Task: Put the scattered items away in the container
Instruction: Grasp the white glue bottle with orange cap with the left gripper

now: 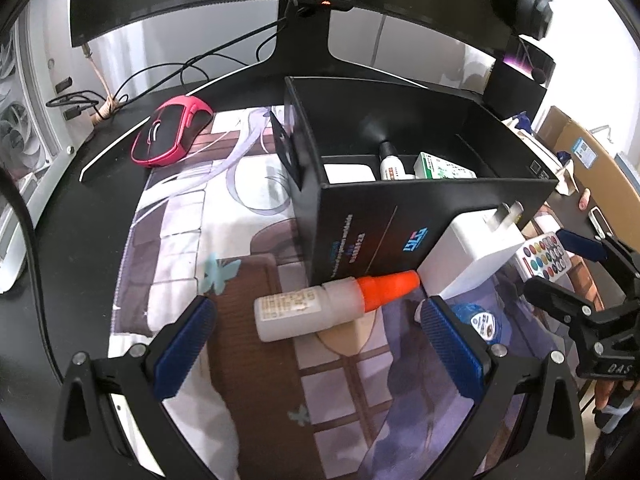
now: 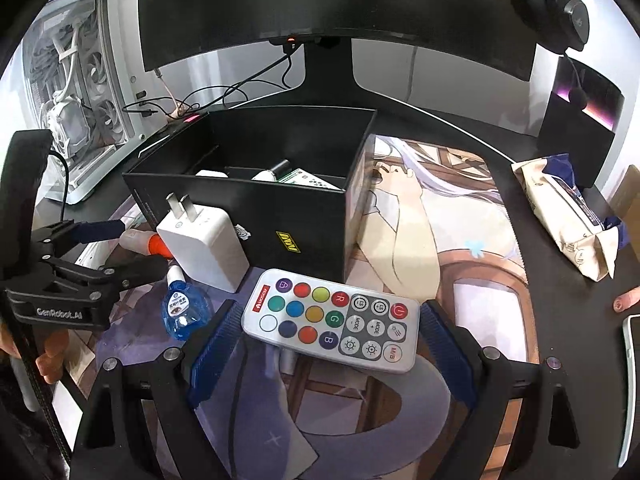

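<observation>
Black box already holds bottle, carton.

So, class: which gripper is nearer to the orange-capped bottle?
Left. The left gripper is open, straddling the orange-capped bottle; the right gripper sits open around the remote, off to the side.

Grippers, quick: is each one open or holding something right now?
Left hand-held gripper: open, holding nothing, around the orange-capped bottle.
Right hand-held gripper: open, holding nothing, around the remote.
</observation>
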The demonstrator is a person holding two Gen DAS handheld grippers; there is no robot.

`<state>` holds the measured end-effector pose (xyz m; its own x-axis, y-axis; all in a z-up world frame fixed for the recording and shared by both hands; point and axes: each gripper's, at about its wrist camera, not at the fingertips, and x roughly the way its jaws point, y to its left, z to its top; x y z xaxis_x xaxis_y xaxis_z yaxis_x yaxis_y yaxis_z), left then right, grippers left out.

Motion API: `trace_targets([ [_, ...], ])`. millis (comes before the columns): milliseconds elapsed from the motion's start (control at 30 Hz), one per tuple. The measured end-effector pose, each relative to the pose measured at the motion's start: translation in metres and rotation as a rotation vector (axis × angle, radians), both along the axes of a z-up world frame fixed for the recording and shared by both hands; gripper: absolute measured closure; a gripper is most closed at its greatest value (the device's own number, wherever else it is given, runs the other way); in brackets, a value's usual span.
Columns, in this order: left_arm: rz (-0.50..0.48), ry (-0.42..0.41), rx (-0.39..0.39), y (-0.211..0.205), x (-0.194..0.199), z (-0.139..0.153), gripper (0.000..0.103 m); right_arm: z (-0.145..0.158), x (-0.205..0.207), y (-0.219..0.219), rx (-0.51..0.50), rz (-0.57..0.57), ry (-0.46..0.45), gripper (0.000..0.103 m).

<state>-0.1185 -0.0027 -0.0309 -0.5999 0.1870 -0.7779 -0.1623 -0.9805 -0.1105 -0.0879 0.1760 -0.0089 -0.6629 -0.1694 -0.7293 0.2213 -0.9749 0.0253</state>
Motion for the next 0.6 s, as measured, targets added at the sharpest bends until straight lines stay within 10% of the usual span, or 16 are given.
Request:
trace_targets([
  [600, 0.109, -0.033, -0.039, 0.014, -0.015, -0.004, 0.0, 0.005, -0.002, 0.011, -0.053, 0.024, 0.017, 0.013],
])
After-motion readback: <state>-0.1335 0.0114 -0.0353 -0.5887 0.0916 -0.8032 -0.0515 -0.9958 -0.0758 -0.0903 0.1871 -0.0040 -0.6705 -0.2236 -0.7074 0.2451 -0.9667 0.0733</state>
